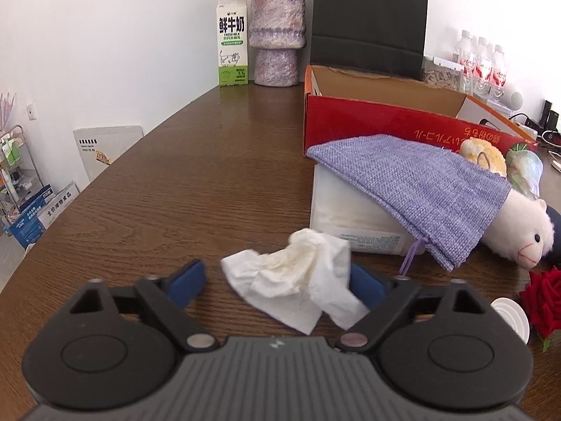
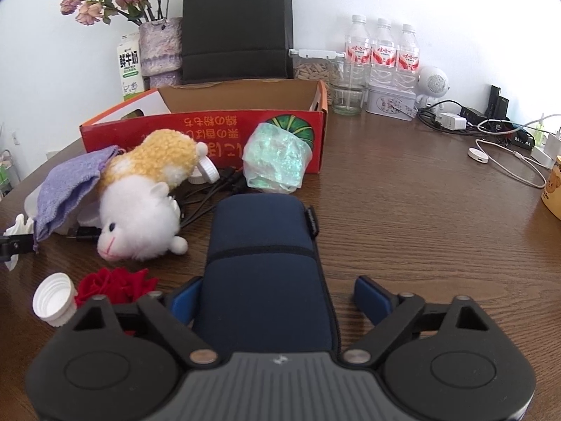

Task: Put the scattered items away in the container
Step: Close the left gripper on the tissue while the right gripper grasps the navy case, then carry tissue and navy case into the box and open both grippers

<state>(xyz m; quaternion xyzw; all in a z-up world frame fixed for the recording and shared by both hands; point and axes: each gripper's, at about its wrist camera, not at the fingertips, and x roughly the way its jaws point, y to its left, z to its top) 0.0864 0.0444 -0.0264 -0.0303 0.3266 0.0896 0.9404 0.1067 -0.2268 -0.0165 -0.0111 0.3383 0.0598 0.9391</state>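
Tissue (image 1: 298, 280), white and crumpled, is lying on the desk (image 1: 182, 182) between the wide-open jaws of the left gripper (image 1: 280, 280); its right edge is covering part of the right blue finger, and nothing is being gripped. Just beyond it a white pack (image 1: 350, 217) is sitting with a purple pouch (image 1: 420, 189) draped over it. A plush (image 1: 526, 231) is lying beside the pouch, and a rose (image 1: 543, 298) and a cap (image 1: 512, 319) are resting at the right edge.

In the right wrist view the right gripper (image 2: 277, 298) is standing with jaws spread wide around a navy case (image 2: 263, 263). The left finger looks to be touching the case, while the right finger is standing apart from it, so the case is not being squeezed. Ahead of the case a crinkled bag (image 2: 277, 161) is leaning against the red box (image 2: 210, 129), which is sitting open-topped at the back of the desk. Cables (image 2: 210, 189) are trailing between the plush and the bag.
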